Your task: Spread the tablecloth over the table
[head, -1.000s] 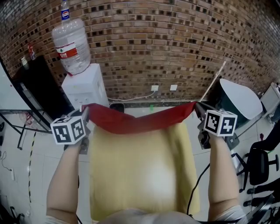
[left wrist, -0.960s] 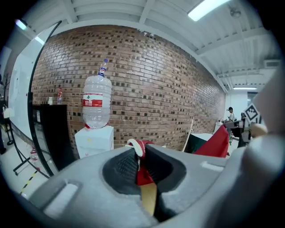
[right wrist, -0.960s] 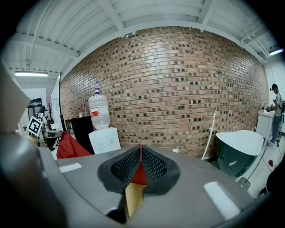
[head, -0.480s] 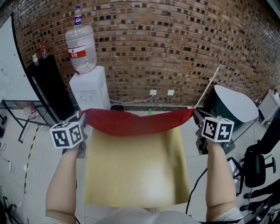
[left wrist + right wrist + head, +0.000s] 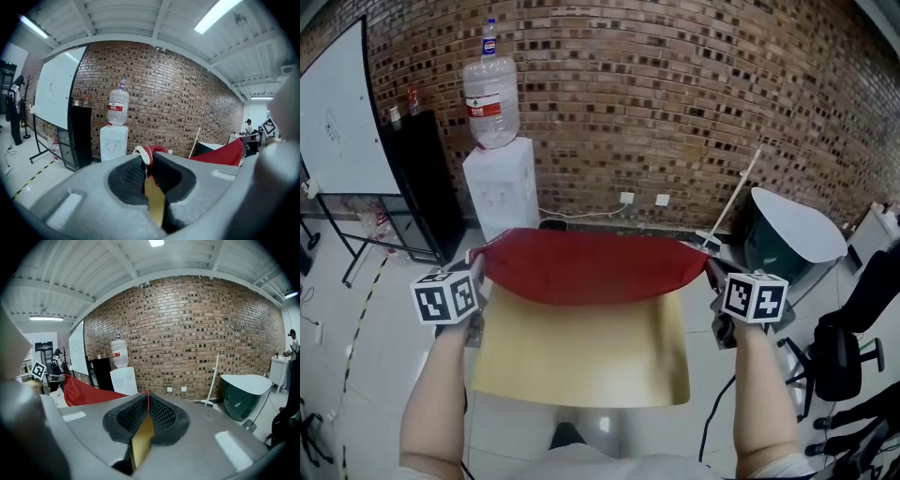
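Fabric filled the middle of the head view: a large tablecloth, red on one face and golden yellow on the other (image 5: 581,347), was held up in the air, stretched between the two grippers. A red band ran along its far edge, and the yellow sheet spread from there back toward the person.

The left gripper (image 5: 478,262) had its jaws pressed together on the cloth's far left corner. Its own view showed a bunched red hem and a yellow strip pinched between the black pads (image 5: 129,176). The right gripper (image 5: 709,270) was clamped in the same way on the far right corner, a thin red edge and a yellow strip caught between its jaws.

Pale glossy floor tiles (image 5: 384,375) lay below the cloth. Beyond it, a white water dispenser topped by a clear bottle (image 5: 499,183) stood against a brown brick wall (image 5: 675,94). A whiteboard on a stand (image 5: 337,122) stood to the left and a dark green tub with a white lid (image 5: 787,234) to the right.
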### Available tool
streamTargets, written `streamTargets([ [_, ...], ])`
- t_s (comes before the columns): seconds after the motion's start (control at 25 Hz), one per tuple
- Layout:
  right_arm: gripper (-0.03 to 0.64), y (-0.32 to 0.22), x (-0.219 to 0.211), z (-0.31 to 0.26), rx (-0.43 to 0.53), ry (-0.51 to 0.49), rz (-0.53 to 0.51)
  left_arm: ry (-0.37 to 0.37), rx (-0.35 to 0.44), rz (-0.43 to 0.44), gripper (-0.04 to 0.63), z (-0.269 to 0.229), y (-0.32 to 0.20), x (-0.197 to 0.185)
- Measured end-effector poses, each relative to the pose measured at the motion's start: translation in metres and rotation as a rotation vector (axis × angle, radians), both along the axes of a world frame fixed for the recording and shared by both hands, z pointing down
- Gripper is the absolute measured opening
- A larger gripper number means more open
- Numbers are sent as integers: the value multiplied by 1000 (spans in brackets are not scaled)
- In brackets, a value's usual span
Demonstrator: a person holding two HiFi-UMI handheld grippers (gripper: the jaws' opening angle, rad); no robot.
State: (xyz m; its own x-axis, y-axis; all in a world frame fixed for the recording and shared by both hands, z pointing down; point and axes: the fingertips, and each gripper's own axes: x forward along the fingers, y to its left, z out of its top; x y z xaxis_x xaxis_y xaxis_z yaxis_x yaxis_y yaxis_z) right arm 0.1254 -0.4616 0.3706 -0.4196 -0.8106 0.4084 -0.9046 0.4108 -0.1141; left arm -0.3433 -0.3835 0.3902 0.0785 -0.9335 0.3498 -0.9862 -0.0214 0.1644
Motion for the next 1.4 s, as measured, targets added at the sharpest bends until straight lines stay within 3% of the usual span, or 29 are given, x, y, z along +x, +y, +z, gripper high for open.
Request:
streamTargets([
  [0.4,9,84,20,32,-37,35,-15,23,-49,-35,17,34,82,10],
  [0.8,11,135,27,82,-115,41,-10,43,-122,-53,17,85,125,9],
  [1.4,11,202,44,174,-284,47,-11,88,-299,-92,17,189,194,6],
])
